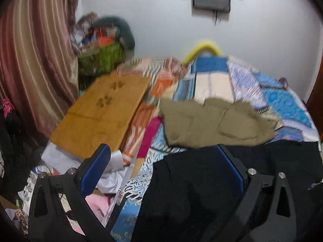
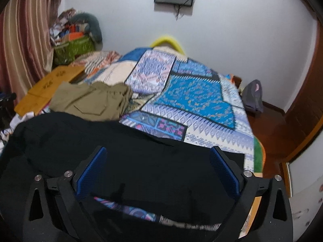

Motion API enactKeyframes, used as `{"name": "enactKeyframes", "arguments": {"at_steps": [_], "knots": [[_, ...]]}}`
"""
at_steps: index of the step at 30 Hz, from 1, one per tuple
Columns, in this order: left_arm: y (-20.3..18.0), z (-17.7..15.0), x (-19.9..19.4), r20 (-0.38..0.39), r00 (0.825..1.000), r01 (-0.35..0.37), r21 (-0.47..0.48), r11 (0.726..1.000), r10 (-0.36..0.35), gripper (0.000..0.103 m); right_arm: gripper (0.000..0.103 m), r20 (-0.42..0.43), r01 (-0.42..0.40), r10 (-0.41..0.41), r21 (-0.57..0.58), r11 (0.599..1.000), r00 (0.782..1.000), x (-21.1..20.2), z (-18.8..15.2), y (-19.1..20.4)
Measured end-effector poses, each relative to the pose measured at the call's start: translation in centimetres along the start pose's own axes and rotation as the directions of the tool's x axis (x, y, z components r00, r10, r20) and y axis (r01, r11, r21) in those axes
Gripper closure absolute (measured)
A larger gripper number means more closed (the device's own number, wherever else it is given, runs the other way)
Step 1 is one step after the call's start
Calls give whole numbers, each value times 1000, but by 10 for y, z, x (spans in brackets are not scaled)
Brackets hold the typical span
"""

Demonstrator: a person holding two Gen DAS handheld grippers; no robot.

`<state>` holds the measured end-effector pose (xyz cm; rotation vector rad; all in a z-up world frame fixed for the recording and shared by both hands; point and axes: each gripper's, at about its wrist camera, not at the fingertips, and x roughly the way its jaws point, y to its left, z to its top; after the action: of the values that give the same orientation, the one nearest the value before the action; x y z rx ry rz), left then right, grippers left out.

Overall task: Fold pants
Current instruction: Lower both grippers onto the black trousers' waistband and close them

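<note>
Black pants (image 1: 201, 191) lie spread across the near edge of the bed; they also fill the lower part of the right wrist view (image 2: 121, 153). My left gripper (image 1: 163, 155) is open, its blue pads wide apart over the left part of the black pants. My right gripper (image 2: 158, 157) is open over the right part of the black pants, holding nothing. Olive-green pants (image 1: 214, 125) lie folded on the bed beyond the black ones, also seen in the right wrist view (image 2: 90, 100).
A patterned blue quilt (image 2: 193, 96) covers the bed. A yellow-brown board (image 1: 101, 113) lies at the bed's left side beside loose clothes and papers (image 1: 60, 161). A green basket (image 1: 101, 58) of clutter stands by the striped curtain (image 1: 34, 60). A grey bag (image 2: 252, 96) sits on the wooden floor.
</note>
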<state>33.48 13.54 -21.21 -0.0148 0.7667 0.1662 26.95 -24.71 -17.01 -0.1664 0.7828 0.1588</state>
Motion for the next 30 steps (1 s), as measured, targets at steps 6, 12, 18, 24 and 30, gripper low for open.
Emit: {"name": "enactKeyframes", "arguments": {"at_steps": [6,12,18,24,30], "knots": [[2,-2,69,-192,981,-4,55,998,15,0,10,-71,-30,26,-52,998,997,50,8,-8],[15,-8,124,-375,926,41,7,999,-36,9,11,-151,-133,121,-71,989,981,96,14,-13],[19,-14,152,-482,866,103,-86,991,-132,10,12,-238,-180,153,-98,979,959,128,15,-13],[14,-16,165,-526,818,182,-148,972,-233,38,13,-304,-193,163,-73,978,939,145,11,-15],[7,-10,156,-495,839,189,-121,974,-225,79,49,-284,-190,163,-70,979,945,136,6,-14]]}}
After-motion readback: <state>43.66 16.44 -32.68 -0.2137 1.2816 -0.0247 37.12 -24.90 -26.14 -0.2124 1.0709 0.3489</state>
